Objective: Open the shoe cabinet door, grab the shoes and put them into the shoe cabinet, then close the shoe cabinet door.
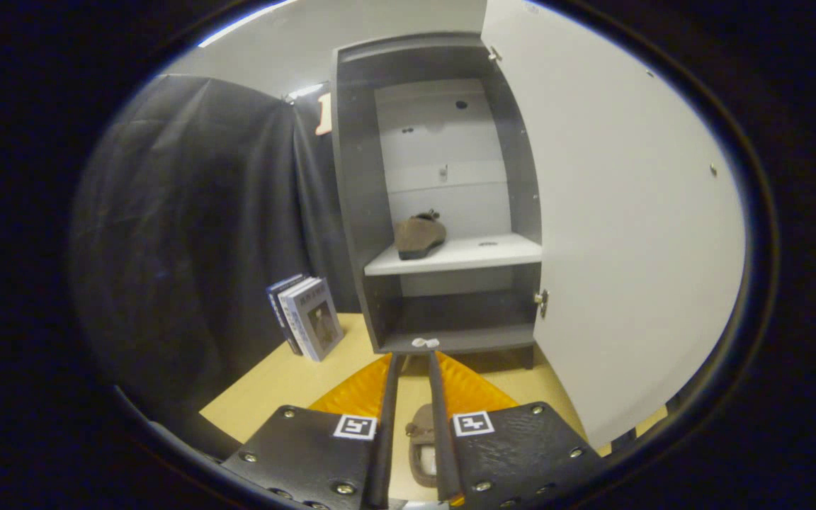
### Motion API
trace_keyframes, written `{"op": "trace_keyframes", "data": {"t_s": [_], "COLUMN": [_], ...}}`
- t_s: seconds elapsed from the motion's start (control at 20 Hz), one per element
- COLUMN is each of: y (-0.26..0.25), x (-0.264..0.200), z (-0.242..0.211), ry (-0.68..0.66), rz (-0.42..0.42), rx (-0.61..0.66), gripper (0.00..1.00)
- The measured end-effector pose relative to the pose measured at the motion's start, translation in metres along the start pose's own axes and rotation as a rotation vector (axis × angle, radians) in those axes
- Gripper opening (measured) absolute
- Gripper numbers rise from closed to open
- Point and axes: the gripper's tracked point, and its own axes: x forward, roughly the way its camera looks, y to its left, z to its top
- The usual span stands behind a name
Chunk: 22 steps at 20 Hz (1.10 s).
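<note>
Dark grey panels frame the shoe cabinet (443,198) we face, its white door (627,234) swung wide open to the right on two metal hinges. On the white middle shelf (479,255) inside sits one brown shoe (418,236), lying toward the shelf's left side with its sole facing us. Below that shelf the lower compartment looks bare apart from a small pale scrap on its front edge. The cabinet stands on a light wooden worktop (287,382), and to its left a few books (307,316) stand upright, leaning slightly, in front of the black cloth wall (195,234). Our gripper (414,365) points straight at the cabinet base, its jaws drawn close together with only a narrow gap left. In that gap, down near the base of the fingers, we see a second brown shoe (422,443) lying on the worktop beneath us; whether the jaws actually press on it we cannot tell. An orange ribbed surface (362,389) shows just outside the fingers on both sides.
</note>
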Motion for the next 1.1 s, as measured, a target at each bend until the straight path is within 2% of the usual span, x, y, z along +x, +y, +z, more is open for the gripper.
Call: {"op": "trace_keyframes", "data": {"t_s": [0.2,0.25,0.6,0.9,1.1], "y": [0.003,0.001,-0.003,-0.009,-0.01], "x": [0.029,0.035,0.065,0.077,0.092], "z": [-0.071,-0.085,-0.179,-0.229,-0.233], "ry": [0.139,0.171,0.39,0.499,0.511], "rz": [-0.006,-0.013,-0.046,-0.083,-0.092], "rx": [0.008,0.009,0.015,0.048,0.035], "gripper": [0.25,0.29,0.3,0.3,0.3]}}
